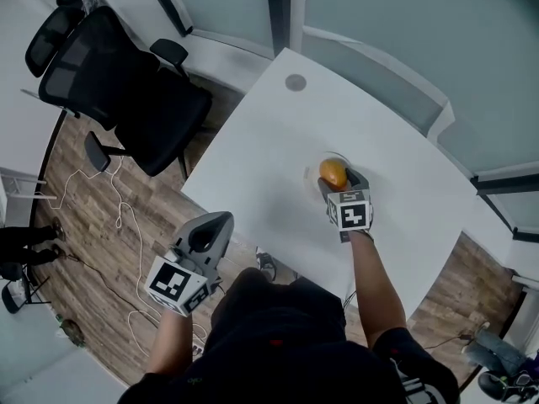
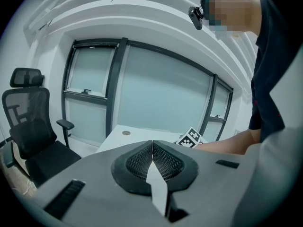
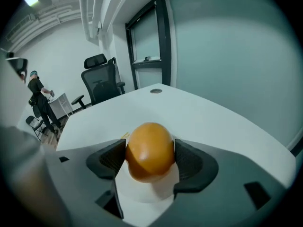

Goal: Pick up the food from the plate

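The white table (image 1: 278,150) carries the work at its right half. A black office chair (image 1: 126,91) stands off its far-left edge, clear of my reach. I hold the left gripper (image 2: 152,148) low at the near-left, off the table, with its jaws pressed together on nothing. I judge it parked so that it does not crowd the pick. The right gripper (image 3: 150,152) is over the plate (image 1: 312,175), jaws spread wide, one to each side of the round orange fruit (image 1: 333,172). The fruit rests on the plate. The pads sit at its flanks, and I cannot confirm any squeeze. I judge this placement to be alignment for a centred grip, with the lift not yet made.
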`<state>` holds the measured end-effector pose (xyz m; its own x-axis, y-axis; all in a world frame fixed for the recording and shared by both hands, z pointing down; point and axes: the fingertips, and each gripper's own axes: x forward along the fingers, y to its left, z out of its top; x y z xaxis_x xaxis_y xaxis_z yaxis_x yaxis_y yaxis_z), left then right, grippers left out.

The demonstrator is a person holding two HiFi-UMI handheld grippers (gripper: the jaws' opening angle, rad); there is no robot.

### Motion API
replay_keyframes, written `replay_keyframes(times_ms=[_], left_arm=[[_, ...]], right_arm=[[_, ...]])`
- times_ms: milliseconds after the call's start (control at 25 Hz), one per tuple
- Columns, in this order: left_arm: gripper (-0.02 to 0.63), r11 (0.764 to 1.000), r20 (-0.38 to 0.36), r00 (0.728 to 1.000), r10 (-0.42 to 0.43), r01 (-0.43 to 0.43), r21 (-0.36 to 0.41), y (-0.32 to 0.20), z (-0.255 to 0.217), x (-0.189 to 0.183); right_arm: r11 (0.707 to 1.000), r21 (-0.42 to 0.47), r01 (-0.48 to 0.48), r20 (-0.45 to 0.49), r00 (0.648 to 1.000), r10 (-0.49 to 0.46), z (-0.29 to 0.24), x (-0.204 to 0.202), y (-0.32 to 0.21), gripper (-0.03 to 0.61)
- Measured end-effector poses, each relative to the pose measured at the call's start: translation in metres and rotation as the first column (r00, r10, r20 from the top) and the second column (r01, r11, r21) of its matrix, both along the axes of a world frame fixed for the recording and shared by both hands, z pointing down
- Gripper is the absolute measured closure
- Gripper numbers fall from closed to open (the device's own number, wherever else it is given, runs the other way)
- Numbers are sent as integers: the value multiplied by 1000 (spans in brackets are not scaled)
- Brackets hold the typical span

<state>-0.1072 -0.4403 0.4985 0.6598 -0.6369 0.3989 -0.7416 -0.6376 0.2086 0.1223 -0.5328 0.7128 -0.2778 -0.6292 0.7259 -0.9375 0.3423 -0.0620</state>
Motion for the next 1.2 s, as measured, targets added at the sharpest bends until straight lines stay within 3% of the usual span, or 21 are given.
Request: replay_keyframes(times_ms=[320,560,760,1200], left_arm=[[591,999,-56,998,31,-30,34,8,-18,7],[591,992,-98,991,87,-77,104,12,-50,28],[591,975,-121,982,145,-121,187,19,-84,50],[591,923,-156,954,255,-193,333,55,-149,101]], right_arm=[[988,153,-16,29,1000,12,-67,3,17,242],[948,316,-38,76,997,15,-154,10,42,242],[886,460,-54,110,994,4,-232,15,77,242],[707,694,-133,149,988,40,-371,40,166,242]])
